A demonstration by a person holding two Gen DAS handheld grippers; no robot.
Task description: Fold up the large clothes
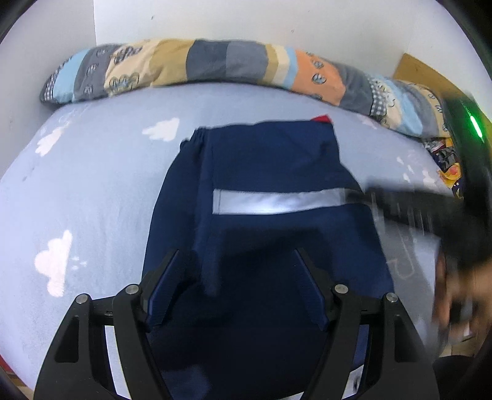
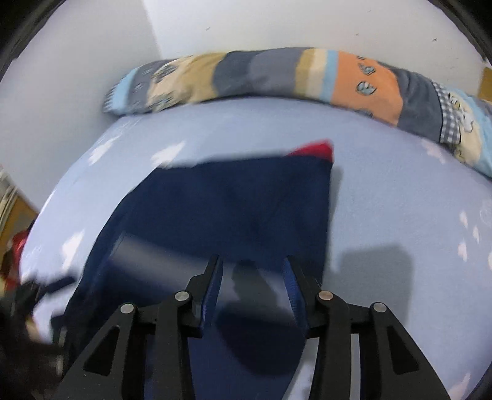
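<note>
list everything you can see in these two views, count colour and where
garment: one, navy with a silver reflective stripe and a red bit at its far corner, folded flat mid-bed
bedsheet: one, pale blue with white clouds, under the garment
quilt: one, patchwork of grey, beige, orange and blue, rolled along the wall
wall: white, behind the bed
left hand-held gripper: one, black with blue pads, open above the garment's near end
right hand-held gripper: one, same make, open above the garment, nothing between its pads
</note>
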